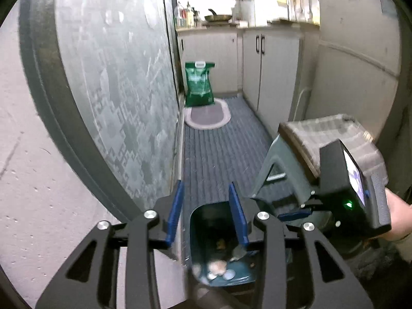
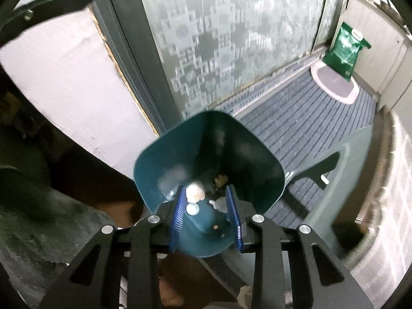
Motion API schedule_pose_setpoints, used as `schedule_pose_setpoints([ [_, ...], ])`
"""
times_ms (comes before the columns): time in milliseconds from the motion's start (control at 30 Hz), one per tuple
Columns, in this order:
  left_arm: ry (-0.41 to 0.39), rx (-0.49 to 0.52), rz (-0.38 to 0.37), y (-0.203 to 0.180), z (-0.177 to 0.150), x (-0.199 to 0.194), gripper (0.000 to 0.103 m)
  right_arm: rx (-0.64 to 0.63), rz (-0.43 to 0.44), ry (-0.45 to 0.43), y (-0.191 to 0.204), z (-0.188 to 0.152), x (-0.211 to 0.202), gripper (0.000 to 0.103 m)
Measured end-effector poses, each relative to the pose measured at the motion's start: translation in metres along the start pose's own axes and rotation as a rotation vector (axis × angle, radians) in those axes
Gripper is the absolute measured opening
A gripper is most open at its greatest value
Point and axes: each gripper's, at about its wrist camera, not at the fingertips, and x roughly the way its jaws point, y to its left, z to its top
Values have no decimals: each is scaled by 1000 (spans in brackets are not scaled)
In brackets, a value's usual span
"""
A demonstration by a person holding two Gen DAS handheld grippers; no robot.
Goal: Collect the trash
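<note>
left claw (image 1: 206, 215): tilted down over the teal bin (image 1: 221, 247), pads apart, gripping nothing
right claw (image 2: 206, 215): steeper, narrow gap, near bin wall between the pads (contact unclear)
trash (image 2: 195, 191): scraps on the bin's bottom, blurred
bin: near rim cut off

Left wrist cam faces down the kitchen aisle, angled at the floor. Right wrist cam tilts steeper, close over the teal bin (image 2: 208, 164). Both share bin, striped mat (image 1: 221, 149), green bag (image 1: 199, 83).
</note>
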Motion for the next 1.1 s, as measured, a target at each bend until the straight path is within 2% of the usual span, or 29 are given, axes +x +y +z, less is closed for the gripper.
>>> schedule_pose_setpoints([
  [267, -45, -93, 6, 9, -9, -21, 51, 29, -5, -156, -3, -7, -70, 31],
  [333, -60, -92, 20, 3, -12, -28, 54, 43, -19, -194, -3, -11, -86, 31],
  [467, -92, -97, 0, -16, -17, -37, 64, 73, -58, -266, -9, -21, -115, 34],
  [533, -112, -99, -2, -26, -20, -41, 68, 89, -99, -305, -13, -27, -130, 42],
  [600, -125, -113, -7, -34, -25, -44, 79, 111, -117, -340, -17, -34, -142, 50],
  [700, -135, -121, -16, -48, -33, -45, 88, 168, -153, -398, -28, -52, -161, 60],
  [833, -130, -142, -19, -62, -41, -42, 93, 226, -228, -440, -42, -78, -178, 77],
  [967, -134, -144, -6, -74, -46, -42, 96, 275, -310, -453, -55, -104, -184, 84],
  [1100, -136, -151, 6, -82, -48, -44, 98, 338, -348, -454, -69, -125, -184, 94],
])
